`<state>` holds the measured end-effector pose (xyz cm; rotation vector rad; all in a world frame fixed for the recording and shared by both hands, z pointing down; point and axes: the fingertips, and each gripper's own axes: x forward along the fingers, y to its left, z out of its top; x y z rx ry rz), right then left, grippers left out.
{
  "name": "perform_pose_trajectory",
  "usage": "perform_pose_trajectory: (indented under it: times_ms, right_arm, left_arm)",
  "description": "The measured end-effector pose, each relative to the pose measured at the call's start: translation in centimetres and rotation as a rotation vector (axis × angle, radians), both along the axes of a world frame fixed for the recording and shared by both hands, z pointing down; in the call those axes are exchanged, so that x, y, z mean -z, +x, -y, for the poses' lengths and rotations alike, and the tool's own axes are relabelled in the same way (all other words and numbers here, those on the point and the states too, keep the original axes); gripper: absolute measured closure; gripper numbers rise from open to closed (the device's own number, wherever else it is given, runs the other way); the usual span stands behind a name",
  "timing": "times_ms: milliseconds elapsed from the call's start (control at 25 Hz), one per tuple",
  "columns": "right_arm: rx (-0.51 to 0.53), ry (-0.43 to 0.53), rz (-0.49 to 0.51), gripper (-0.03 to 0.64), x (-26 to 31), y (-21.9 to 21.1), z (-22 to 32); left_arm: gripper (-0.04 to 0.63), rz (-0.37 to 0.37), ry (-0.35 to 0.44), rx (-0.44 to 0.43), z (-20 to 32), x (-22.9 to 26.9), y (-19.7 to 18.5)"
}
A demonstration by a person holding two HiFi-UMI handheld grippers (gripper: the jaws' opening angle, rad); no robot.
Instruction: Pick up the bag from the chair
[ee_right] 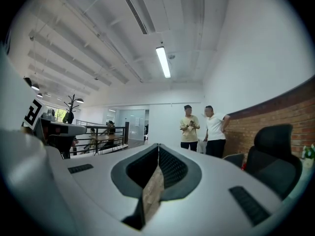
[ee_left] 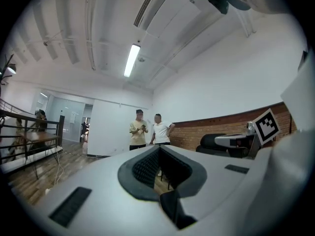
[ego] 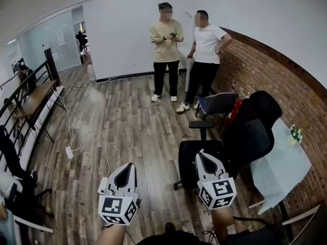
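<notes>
Both grippers clenched and empty, near the black office chair (ego: 250, 137).
Left of the chair: railing (ego: 30, 93), one white cable (ego: 87, 137) with a power strip (ego: 69, 152) on the floor. Then left gripper (ego: 130, 166) and right gripper (ego: 200, 154), each with jaws together and nothing between them. Behind the chair: two people standing (ego: 167, 50), one blue chair (ego: 218, 103). One red thing (ego: 236, 110), maybe the bag, sits just behind the chair's backrest, mostly blocked by it, so I can't confirm. Right of the chair: one white table (ego: 283, 162) with a small flower pot (ego: 295, 133). The cable shows in the head view only. The gripper views show ceiling lights.
</notes>
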<state>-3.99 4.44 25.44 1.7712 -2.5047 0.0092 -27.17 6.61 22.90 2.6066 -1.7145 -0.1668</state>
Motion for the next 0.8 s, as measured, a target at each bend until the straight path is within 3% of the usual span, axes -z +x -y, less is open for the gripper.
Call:
perform_pose_trajectory:
  times_ms: [120, 320, 800]
  right_arm:
    - [-0.002, -0.004, 0.012, 0.6, -0.1, 1.6, 1.9]
    - [0.0, 0.012, -0.001, 0.6, 0.1, 3.6, 4.3]
    - [-0.033, 0.0, -0.025, 0.6, -0.5, 4.3, 9.6]
  left_arm:
    - [0.586, -0.006, 0.037, 0.001, 2.0, 0.5, 1.7]
    - [0.586, -0.016, -0.011, -0.016, 5.5, -0.8, 3.9]
    - [0.586, -0.02, -0.037, -0.107, 12.7, -1.3, 6.5]
